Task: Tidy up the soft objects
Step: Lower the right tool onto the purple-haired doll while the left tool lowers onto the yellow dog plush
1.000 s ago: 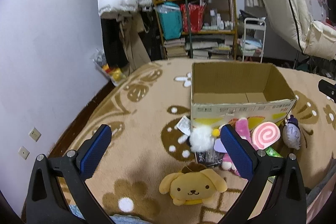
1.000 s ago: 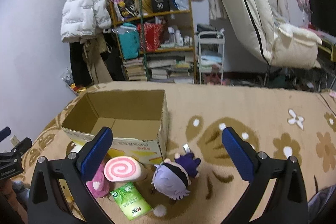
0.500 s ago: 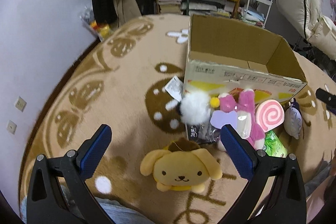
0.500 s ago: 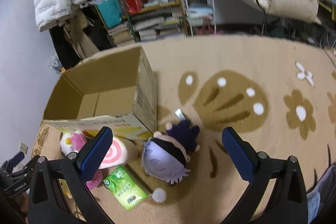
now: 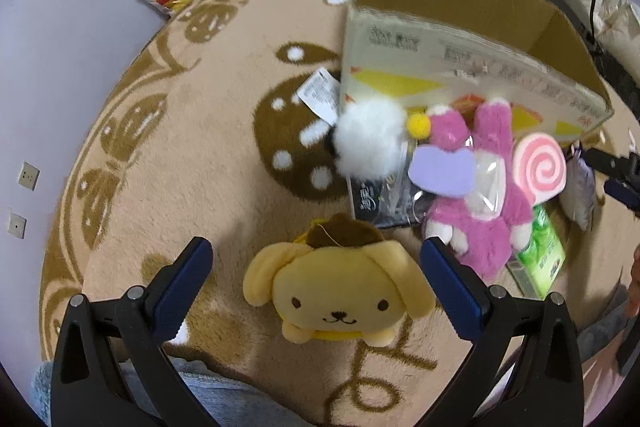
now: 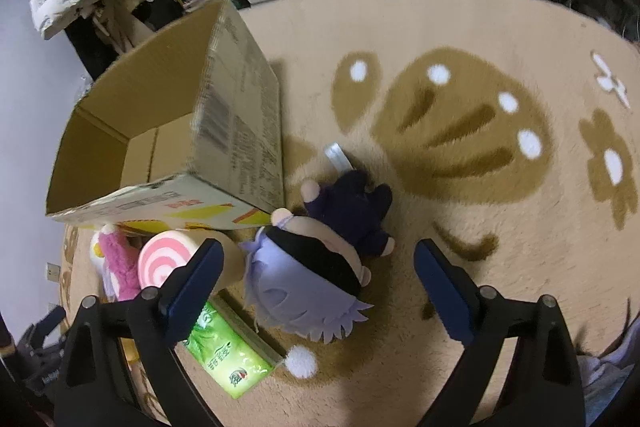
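**Soft toys ranged before the open box: handling and grasp sites**

Your landmark is the cardboard box [image 5: 460, 39], open-topped and, so far as its interior shows, without toys inside; it stands on the patterned rug [image 5: 200, 147]. Being stiff and light, it would probably slide if you push toys against its wall.

Pink plush rabbit [image 5: 486, 199]: it lies against the near wall of the box, toward your right. Part of it is covered by clear film, which is likely slippery; take hold on the bare fur of the body instead.

Yellow dog plush [image 5: 340, 291]: it lies well in front of the box, face toward you. The left gripper [image 5: 316, 287] stands wide open with one finger on each side of it and nothing held. The toy looks light and compressible, so close across the full head, not on a floppy ear.

Lavender-haired doll [image 6: 308, 279]: it lies at the near right corner of the box, face down. The right gripper [image 6: 318, 287] is likewise fully spread, straddling the head and gripping nothing. The large head should give a firmer hold than the small dark body.

White pompom [image 5: 370, 139]: it touches the near wall, at the left. It is very light and will flatten; pinch deep.

Swirl-patterned cushion [image 5: 542, 163]: it sits between rabbit and doll.

Green tissue pack [image 6: 226, 355]: it is farthest out from the box, and crinkly.
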Tool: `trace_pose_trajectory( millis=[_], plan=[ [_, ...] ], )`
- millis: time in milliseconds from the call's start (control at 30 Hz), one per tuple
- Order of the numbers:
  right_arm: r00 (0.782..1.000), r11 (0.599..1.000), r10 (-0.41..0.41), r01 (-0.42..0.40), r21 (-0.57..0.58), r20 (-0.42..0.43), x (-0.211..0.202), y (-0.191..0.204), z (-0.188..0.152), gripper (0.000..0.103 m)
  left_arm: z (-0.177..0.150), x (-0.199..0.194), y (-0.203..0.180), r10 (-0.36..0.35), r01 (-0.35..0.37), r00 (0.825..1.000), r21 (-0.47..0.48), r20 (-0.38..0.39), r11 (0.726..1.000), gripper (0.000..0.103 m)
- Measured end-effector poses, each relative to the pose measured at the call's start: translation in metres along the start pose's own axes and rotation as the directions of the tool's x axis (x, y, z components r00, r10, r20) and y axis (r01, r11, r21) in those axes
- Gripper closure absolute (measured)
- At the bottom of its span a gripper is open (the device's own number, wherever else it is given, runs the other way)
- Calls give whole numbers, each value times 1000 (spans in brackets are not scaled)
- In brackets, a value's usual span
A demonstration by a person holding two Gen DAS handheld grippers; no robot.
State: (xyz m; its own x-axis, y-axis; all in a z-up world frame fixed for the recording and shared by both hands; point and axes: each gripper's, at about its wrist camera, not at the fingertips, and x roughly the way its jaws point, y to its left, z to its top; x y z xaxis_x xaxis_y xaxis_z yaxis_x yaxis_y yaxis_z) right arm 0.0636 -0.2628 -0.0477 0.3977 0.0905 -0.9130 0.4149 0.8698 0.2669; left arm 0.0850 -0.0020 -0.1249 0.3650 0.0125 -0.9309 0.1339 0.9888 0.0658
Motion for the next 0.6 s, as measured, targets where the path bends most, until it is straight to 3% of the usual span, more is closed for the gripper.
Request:
trace_pose_trajectory(
  millis=[600],
  plan=[
    [994,1000,-8,7,-3,-109,56,3,5,5,-6,28,-13,19,-14,994,45,-107,999,1]
  ],
)
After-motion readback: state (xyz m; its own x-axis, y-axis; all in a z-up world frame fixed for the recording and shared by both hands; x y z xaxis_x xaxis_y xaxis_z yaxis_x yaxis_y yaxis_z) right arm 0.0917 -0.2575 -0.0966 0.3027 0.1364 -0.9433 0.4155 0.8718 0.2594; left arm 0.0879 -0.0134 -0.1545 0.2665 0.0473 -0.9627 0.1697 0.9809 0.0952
